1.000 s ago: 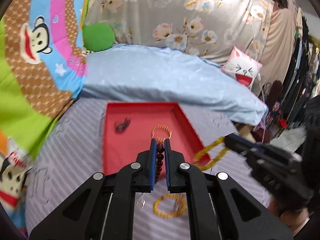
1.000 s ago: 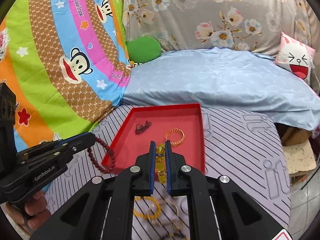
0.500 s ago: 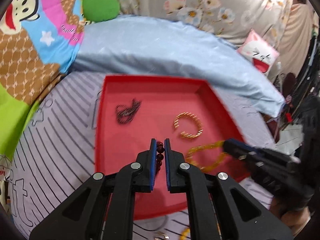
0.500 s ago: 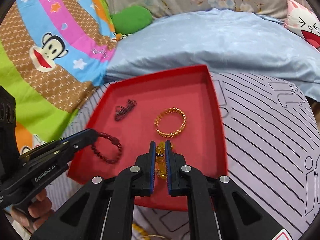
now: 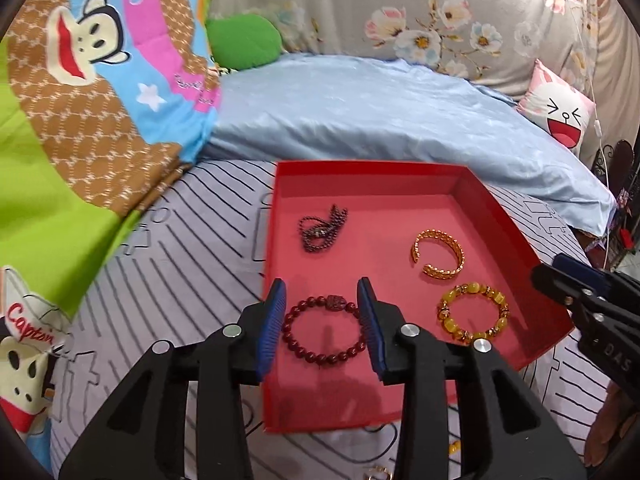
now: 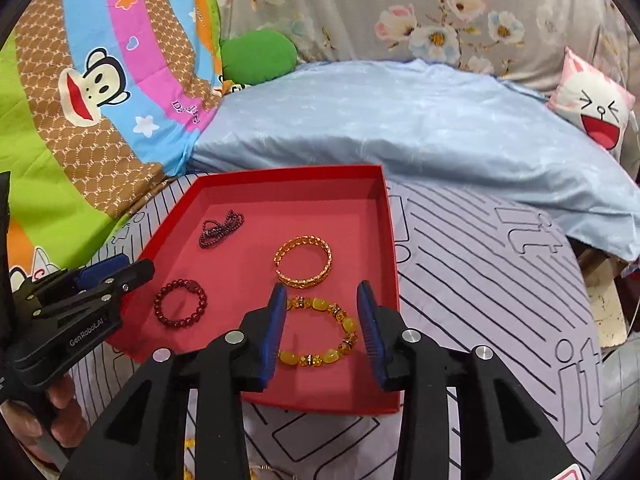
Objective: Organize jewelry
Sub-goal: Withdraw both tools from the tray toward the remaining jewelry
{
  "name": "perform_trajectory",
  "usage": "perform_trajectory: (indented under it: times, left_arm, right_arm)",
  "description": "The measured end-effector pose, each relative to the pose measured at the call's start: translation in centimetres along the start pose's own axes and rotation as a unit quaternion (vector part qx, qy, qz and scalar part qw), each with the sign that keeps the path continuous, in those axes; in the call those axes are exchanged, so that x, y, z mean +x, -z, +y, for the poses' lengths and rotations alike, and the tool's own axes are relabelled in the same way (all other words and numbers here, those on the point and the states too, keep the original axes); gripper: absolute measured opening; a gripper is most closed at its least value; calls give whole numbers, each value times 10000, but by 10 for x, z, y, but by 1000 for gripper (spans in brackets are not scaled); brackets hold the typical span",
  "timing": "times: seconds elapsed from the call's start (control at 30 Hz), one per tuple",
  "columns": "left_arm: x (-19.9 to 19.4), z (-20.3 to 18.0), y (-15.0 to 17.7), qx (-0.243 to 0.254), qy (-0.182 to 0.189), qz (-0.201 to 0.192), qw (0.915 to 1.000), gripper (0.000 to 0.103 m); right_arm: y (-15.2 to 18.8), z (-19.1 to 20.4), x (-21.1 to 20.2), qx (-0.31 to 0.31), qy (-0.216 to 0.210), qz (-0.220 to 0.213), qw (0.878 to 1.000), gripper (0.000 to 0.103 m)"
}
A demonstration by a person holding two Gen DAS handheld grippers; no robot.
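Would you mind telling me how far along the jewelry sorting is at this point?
Done: four pieces lie in the red tray: dark bead chain, gold cuff, dark red bracelet, yellow bracelet.

In hand: nothing. The left gripper and right gripper are opening, each around a bracelet lying on the tray floor.

Left: a few gold pieces on the striped sheet near the tray.

A light-blue quilt (image 5: 384,120) lies below a grey floral curtain (image 5: 420,8).
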State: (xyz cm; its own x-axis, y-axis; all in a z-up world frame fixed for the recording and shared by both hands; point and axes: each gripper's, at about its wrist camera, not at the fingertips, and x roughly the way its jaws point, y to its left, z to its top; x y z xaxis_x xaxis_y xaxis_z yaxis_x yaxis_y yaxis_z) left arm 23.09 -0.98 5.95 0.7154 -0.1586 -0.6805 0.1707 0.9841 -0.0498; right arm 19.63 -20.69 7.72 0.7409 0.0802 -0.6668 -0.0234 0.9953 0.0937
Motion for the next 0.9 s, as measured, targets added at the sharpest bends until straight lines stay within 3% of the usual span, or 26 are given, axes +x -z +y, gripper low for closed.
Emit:
perform_trajectory:
  times: [0.17, 0.5, 0.67, 0.9]
  left_arm:
    - [-24, 3, 12, -60, -98, -96, 9999, 35]
    - [-63, -7, 79, -51, -110, 158, 9998, 35]
    - [-72, -17, 107, -113, 21, 335, 9994, 35]
    - [-79, -32, 131, -1, -104, 364, 9993, 35]
  right_arm:
    - [15, -1, -29, 95, -81, -104, 9999, 36]
    - [79, -4, -74, 227, -2, 117, 9997, 36]
    - [109, -4, -71, 330, 28, 443, 9985, 36]
    - [120, 4, -55, 303, 128, 612, 9976, 36]
